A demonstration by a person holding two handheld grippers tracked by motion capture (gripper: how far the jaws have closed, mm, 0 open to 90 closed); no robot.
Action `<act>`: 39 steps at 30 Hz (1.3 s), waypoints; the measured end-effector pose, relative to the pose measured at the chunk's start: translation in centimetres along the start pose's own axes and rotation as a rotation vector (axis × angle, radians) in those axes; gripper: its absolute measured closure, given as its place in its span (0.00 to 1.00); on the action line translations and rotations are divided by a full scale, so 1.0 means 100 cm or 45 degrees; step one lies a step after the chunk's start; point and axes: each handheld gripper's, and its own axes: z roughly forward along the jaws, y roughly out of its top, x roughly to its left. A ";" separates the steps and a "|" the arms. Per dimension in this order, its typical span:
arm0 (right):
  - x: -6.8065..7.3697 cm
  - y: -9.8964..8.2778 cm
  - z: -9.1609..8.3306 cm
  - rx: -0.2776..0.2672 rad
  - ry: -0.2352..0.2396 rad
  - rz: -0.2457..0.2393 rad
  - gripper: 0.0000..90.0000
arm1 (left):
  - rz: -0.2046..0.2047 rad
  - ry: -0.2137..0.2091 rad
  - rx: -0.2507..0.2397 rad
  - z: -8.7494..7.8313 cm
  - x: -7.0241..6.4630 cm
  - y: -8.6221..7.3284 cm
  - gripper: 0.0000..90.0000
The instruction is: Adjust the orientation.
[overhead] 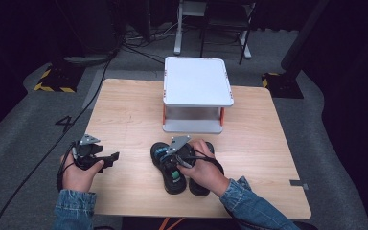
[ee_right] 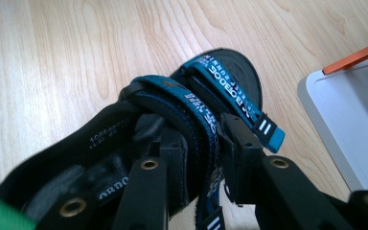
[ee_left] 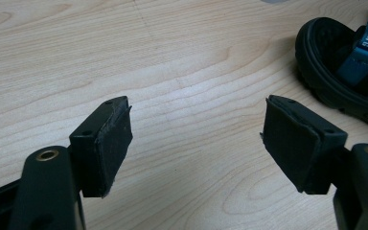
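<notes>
At the bottom of the right gripper view, the right gripper [ee_right: 203, 158] is clenched on the blue strap [ee_right: 191, 112] of a black sandal [ee_right: 124, 143], one pad on each side of the webbing; no earlier picture bears on how the jaws got there. In the high view this gripper [overhead: 179, 155] sits lower centre of the frame, over a pair of sandals [overhead: 175, 177] lying side by side on the wooden table [overhead: 124, 120], their long axes running from the lower edge up toward the white two-tier stand [overhead: 197, 81] just beyond. The gripped sandal's toe points to that stand, which shows as a white corner [ee_right: 350, 124] at the right edge of the right gripper view. The left gripper [overhead: 96, 155] rests at lower left, well apart from the shoes, released: its pads [ee_left: 108, 143] stand wide over bare wood, the sandal [ee_left: 345, 67] off to the upper right. The right hand is plainly the nearer, and I judge a lift toward the stand comes next.
</notes>
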 end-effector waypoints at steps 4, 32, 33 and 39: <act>0.002 0.000 -0.004 -0.057 -0.009 0.002 0.81 | 0.006 -0.004 -0.001 0.000 -0.001 0.001 0.29; -0.044 -0.065 -0.150 -0.326 -0.329 0.293 0.82 | 0.065 -0.069 0.014 0.031 -0.013 0.028 0.28; -0.044 -0.065 -0.150 -0.326 -0.329 0.293 0.82 | 0.065 -0.069 0.014 0.031 -0.013 0.028 0.28; -0.055 -0.084 -0.157 -0.297 -0.376 0.365 0.82 | 0.069 -0.080 0.012 0.034 -0.015 0.031 0.28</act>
